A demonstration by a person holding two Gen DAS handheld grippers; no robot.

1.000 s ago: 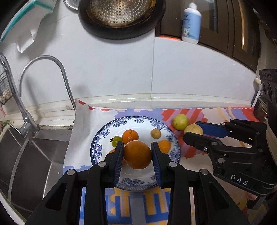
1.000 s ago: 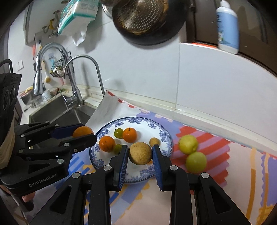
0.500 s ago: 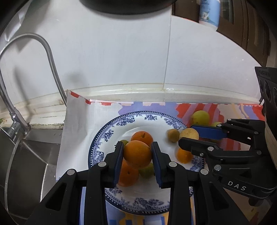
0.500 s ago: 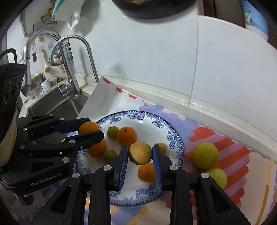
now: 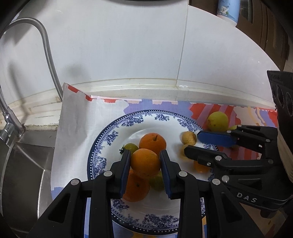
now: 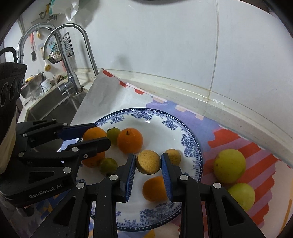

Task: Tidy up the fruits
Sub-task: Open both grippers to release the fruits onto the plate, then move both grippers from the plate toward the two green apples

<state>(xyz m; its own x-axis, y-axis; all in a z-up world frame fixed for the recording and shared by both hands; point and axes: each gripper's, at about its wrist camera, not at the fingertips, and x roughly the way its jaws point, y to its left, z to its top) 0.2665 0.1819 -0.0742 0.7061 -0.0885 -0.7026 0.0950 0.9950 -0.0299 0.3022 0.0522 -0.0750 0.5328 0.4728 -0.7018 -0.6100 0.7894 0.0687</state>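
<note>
A blue-patterned white plate [image 5: 109, 139] [image 6: 190, 139] sits on a colourful mat and holds several small fruits: oranges [image 5: 152, 142] [image 6: 130, 140], green ones [image 6: 113, 133] and a small tan one [image 5: 189, 137]. My left gripper [image 5: 145, 163] is shut on an orange [image 5: 145, 163] just above the plate's fruits; it also shows in the right wrist view [image 6: 94, 134]. My right gripper [image 6: 148, 163] is shut on a tan round fruit [image 6: 148, 162] over the plate's right half.
Two yellow-green fruits [image 6: 229, 165] [image 6: 241, 195] lie on the mat [image 6: 256, 157] right of the plate. A sink [image 5: 22, 164] and tap [image 6: 73, 55] are to the left. The tiled wall [image 5: 128, 45] rises close behind, with a white bottle [image 5: 228, 9] on a shelf above.
Both grippers have moved forward and lower over the plate, each still holding its fruit. The plate now fills more of both views.
</note>
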